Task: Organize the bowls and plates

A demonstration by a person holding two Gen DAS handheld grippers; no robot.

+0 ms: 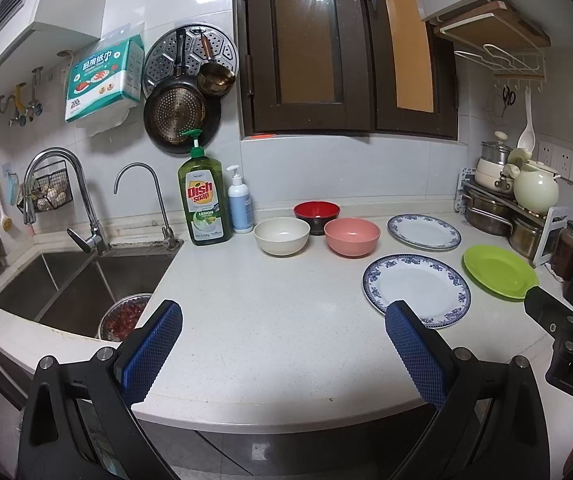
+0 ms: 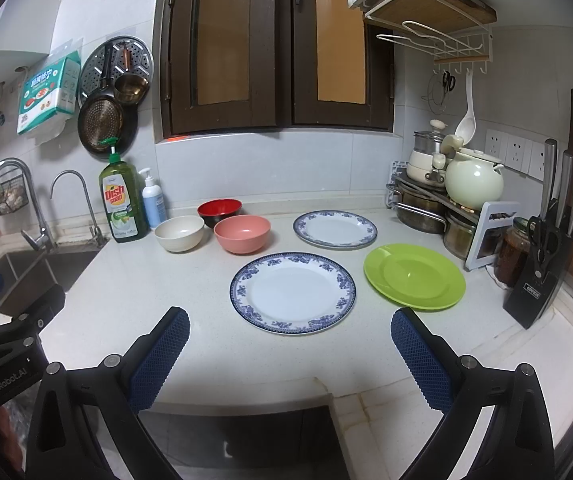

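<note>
Crockery lies spread over the white desk [image 2: 134, 304], none of it stacked. Three bowls cluster near the back wall: a cream bowl [image 2: 179, 233] beside a pink bowl [image 2: 242, 234], with a red-and-black bowl [image 2: 219, 210] just behind the two. To their right sit three plates, each apart from the others: a large blue-rimmed plate [image 2: 292, 293] nearest the cameras, a smaller blue-rimmed plate [image 2: 335, 229] behind it, and a green plate [image 2: 414, 276] to the right.

Both tools hover at the desk's near edge, empty. The left gripper [image 1: 282, 322] has its blue-padded fingers [image 1: 151, 354] spread wide and released over bare desk; its right finger overlaps the near rim of the large plate only in the line of sight. The right gripper [image 2: 290, 330] is likewise spread and grasping nothing, its gap framing the near rim of the large plate.

Only the left wrist view takes in the steel sink [image 1: 82, 284] fully, with a metal basin of reddish food [image 1: 124, 316] inside it, and the right tool's black body at its right edge. Only the right wrist view shows the knife block [image 2: 542, 264] with scissors and the dark jar [image 2: 514, 252] clearly, plus the left tool at its left edge. Both views share the green dish soap bottle [image 2: 120, 204], the small white pump bottle [image 2: 153, 200], the two taps, the hanging pans and the stacked pots in the right corner.
</note>
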